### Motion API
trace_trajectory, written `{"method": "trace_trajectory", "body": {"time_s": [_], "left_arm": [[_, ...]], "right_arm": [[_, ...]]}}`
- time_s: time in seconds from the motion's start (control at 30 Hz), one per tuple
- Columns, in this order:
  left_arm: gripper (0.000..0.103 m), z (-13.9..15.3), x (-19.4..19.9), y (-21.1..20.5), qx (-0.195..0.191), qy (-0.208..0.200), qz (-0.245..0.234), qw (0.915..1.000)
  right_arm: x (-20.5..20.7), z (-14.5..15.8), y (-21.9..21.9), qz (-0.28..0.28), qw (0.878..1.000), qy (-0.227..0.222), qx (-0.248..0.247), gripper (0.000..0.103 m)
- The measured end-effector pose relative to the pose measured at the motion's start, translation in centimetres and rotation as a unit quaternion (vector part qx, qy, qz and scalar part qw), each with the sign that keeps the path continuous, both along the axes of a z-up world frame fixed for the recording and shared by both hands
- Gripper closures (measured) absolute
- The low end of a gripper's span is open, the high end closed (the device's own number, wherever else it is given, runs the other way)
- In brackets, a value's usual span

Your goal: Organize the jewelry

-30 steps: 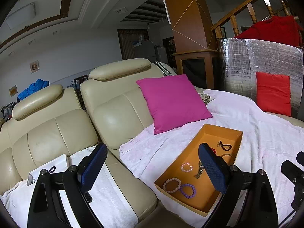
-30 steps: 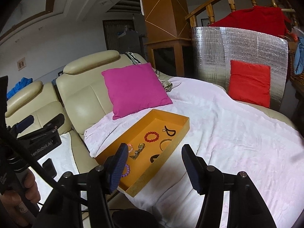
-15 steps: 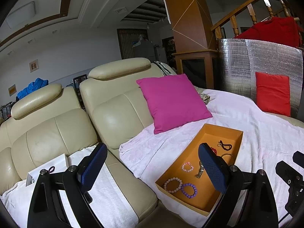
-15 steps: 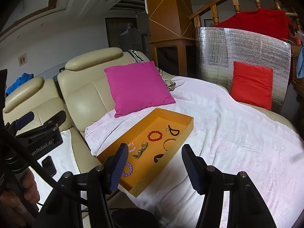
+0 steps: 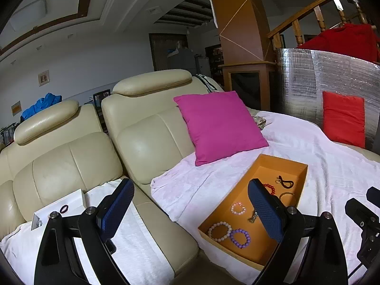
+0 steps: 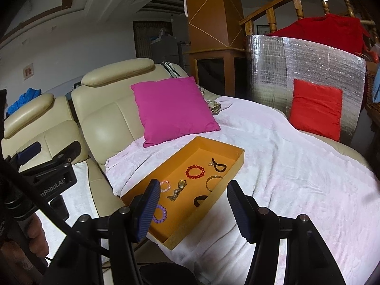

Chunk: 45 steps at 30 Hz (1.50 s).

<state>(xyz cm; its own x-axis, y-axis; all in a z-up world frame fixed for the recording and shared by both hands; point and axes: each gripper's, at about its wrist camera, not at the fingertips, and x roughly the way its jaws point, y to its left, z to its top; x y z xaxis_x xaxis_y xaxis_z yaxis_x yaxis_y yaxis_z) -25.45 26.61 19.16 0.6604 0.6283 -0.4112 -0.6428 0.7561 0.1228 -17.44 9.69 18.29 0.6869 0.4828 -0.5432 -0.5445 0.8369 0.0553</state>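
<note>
Blue-padded fingers are standing wide apart on both grippers, holding nothing: the left gripper (image 5: 190, 211) is hovering over the sofa (image 5: 147, 142) left of the tray (image 6: 235, 163), the right gripper (image 6: 194, 206) over the tray's near edge. Inside the tray are lying a red bracelet (image 6: 195, 171), purple bracelet (image 6: 159, 213), watch (image 6: 178, 188) and bangle (image 6: 213, 181). Behind the tray is leaning a pink cushion (image 6: 173, 109).

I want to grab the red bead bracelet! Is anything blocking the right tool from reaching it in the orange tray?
Nothing visible blocks it. The right tool is open above the orange tray's near end, and the red bead bracelet lies uncovered, apart from the watch and bangle.
</note>
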Motion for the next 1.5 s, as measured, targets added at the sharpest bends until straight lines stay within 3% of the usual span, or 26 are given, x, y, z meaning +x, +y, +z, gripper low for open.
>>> {"method": "trace_trajectory", "body": {"time_s": [0.87,1.5], "left_arm": [[0.007,-0.4,0.1,1.5,-0.007,0.002,0.002,1.0],[0.007,-1.8,1.6,3.0,-0.007,0.025,0.021,0.9994]], "right_arm": [[0.5,-0.1,2.2,0.004,1.0,-0.003,-0.012,0.041],[3.5,-2.2,4.3,0.016,1.0,0.02,-0.014,0.041]]}}
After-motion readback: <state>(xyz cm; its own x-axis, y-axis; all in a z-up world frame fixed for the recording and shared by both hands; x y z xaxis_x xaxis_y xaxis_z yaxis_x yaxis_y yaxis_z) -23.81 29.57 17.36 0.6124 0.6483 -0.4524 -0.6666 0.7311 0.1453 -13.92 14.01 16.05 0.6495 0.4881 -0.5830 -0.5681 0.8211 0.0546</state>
